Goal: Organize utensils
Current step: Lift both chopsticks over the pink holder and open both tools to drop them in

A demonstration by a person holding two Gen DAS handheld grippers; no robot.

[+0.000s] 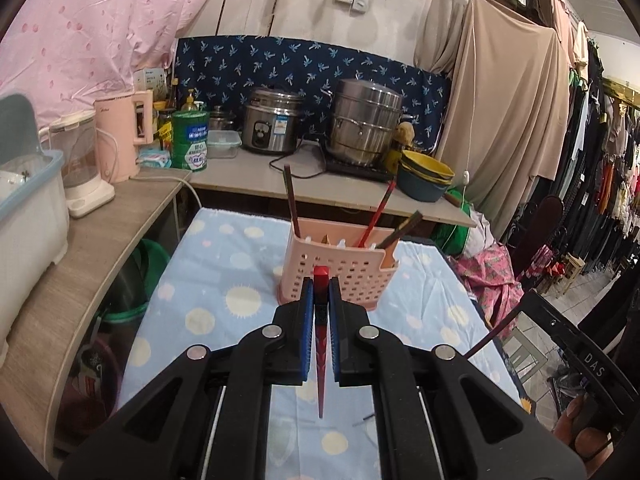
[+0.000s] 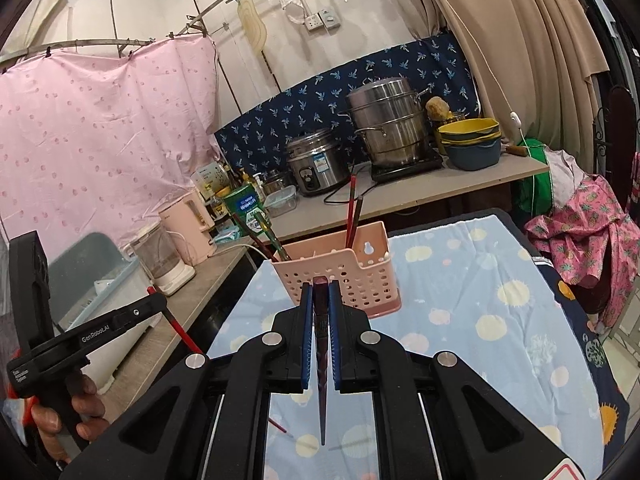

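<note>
Pink perforated plastic utensil basket (image 1: pixel 338 270) upright on blue sun-print cloth (image 1: pixel 208 292) covering the desk, at 12 o'clock from both grippers, just beyond fingertips. Left gripper (image 1: pixel 320 292) clamped on red chopstick (image 1: pixel 320 344), square butt end poking out past the blue pads, tapered tip pointing back toward 6 o'clock, above the cloth. Right gripper (image 2: pixel 320 300) likewise clamped on dark maroon chopstick (image 2: pixel 321 360), butt forward, tip back toward 6. Same basket in right wrist view (image 2: pixel 340 276), keyhole slot in the back wall visible. Already in basket: dark brown chopstick (image 1: pixel 291 204) leaning at 11 o'clock in left compartment, red chopstick (image 1: pixel 378 212) leaning at 1 o'clock, brown flat-ended stick (image 1: pixel 402 230) angled toward 2 o'clock at the right end. Right wrist view also shows green and red sticks (image 2: pixel 272 240) fanned toward 10 o'clock in the basket's left end. Loose red chopstick (image 2: pixel 278 426) lying on cloth under right gripper, partly hidden. Left gripper body seen from right camera at 9 o'clock, hand on its handle, red chopstick sticking out below. Behind basket, further desk (image 1: pixel 256 176) with rice cooker (image 1: pixel 272 120), steel steamer pot (image 1: pixel 366 120), stacked yellow and blue bowls (image 1: pixel 426 178) and green tin (image 1: pixel 189 140). Pink kettle (image 1: pixel 124 136) and blender (image 1: pixel 80 168) on side shelf at 10 o'clock.
</note>
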